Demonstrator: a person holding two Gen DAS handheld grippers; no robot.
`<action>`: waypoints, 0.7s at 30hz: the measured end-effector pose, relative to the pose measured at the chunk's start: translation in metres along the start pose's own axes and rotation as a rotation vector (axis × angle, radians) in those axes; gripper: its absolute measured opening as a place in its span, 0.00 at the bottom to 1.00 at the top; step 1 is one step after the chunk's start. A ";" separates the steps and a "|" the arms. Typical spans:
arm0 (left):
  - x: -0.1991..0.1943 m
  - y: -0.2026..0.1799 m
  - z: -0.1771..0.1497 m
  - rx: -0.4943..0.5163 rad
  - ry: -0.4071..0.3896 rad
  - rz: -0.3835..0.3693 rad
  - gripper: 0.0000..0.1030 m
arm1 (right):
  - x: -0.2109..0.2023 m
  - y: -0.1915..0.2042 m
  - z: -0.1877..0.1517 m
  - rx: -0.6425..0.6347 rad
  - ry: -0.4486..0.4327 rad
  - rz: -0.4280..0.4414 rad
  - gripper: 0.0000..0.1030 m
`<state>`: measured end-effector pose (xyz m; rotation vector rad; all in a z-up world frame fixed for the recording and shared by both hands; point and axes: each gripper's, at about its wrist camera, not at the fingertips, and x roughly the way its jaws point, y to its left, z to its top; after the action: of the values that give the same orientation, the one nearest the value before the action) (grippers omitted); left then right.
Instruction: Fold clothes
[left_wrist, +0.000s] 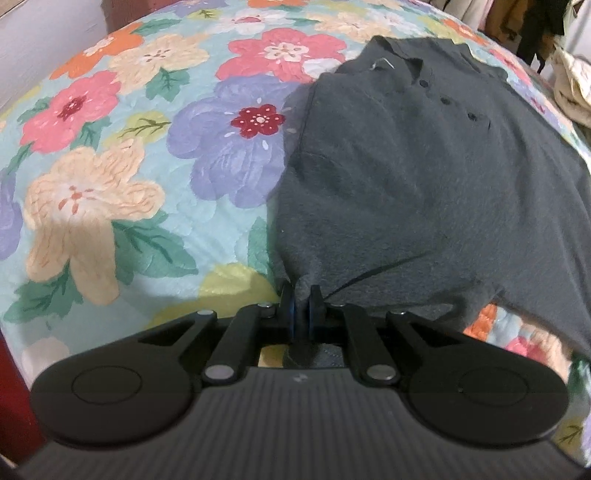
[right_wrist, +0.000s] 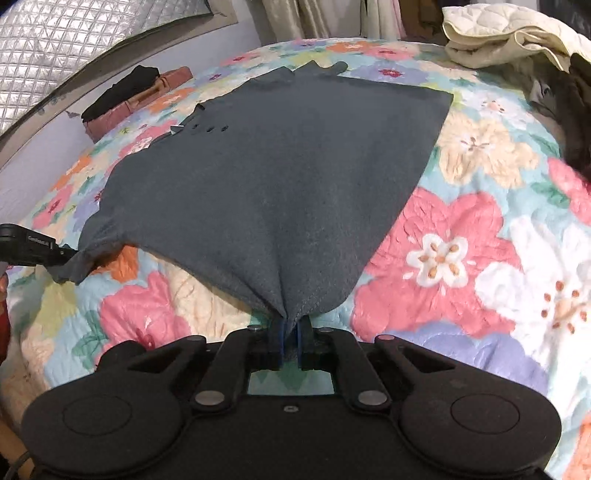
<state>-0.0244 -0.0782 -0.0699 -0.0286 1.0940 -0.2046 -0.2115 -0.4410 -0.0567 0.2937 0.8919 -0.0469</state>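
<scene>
We see a dark grey short-sleeved polo shirt (right_wrist: 266, 177) spread front-up on a bed covered by a quilted bedspread printed with large pink, purple, cream and orange flowers (right_wrist: 461, 240). Three dark buttons and the collar lie toward the far left of the shirt in the right wrist view.

Our left gripper (left_wrist: 300, 295) has its jaws pressed together on a pinch of the shirt's near edge, the fabric gathering into folds at the pads. Our right gripper (right_wrist: 291, 325) is likewise clamped on another bunched part of the shirt's edge, and the cloth rises slightly off the bedspread there. In the right wrist view, the left gripper shows at the left border, gripping the shirt's corner.

At the far left of the bed lie a brown-pink folded item with a black cloth on top (right_wrist: 136, 96). A cream quilted blanket (right_wrist: 509, 33) is heaped at the far right.
</scene>
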 end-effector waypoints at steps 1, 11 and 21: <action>-0.001 0.000 0.000 -0.005 0.001 -0.002 0.07 | 0.000 -0.001 0.000 0.009 0.005 -0.004 0.08; -0.024 -0.003 -0.004 0.004 0.009 0.021 0.21 | -0.013 -0.011 -0.014 0.076 0.021 -0.144 0.34; -0.076 -0.039 -0.009 0.100 -0.045 -0.063 0.75 | -0.039 0.017 0.019 0.120 -0.037 -0.058 0.60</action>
<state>-0.0716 -0.1019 -0.0027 0.0218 1.0373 -0.3135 -0.2191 -0.4333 -0.0110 0.3775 0.8621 -0.1594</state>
